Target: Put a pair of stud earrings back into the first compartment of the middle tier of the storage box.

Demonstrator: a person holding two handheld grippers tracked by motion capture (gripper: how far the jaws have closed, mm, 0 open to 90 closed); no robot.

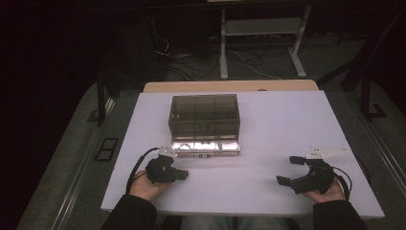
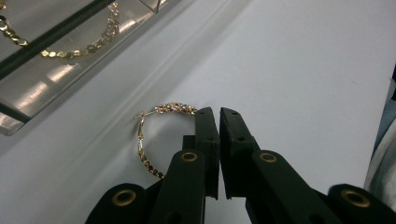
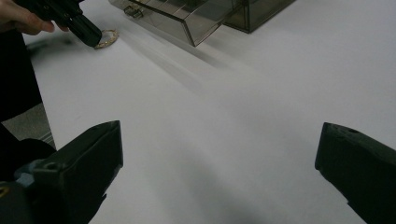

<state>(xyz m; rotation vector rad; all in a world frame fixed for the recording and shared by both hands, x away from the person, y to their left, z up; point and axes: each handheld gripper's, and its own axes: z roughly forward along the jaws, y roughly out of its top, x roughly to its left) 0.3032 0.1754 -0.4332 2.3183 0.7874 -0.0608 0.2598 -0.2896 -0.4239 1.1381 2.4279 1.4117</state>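
A gold hoop earring [image 2: 173, 108] lies on the white table [image 1: 268, 124], just in front of a smoky clear jewellery box [image 1: 204, 112] whose bottom drawer [image 1: 206, 146] is pulled out. My left gripper [image 2: 219, 112] is shut at the hoop's near edge. The rim runs behind its left jaw, so the pinch point is hidden. From the right gripper view, that gripper [image 3: 91, 33] touches the earring [image 3: 108, 37]. A second gold hoop [image 2: 70, 53] rests in the drawer [image 2: 42, 91]. My right gripper [image 1: 286, 170] stands wide open over bare table, holding nothing.
The box stands at the table's middle back, with the drawer [image 3: 187, 21] reaching toward me. Cables trail from both grippers near the front edge. A white frame and loose cables sit on the floor beyond the table.
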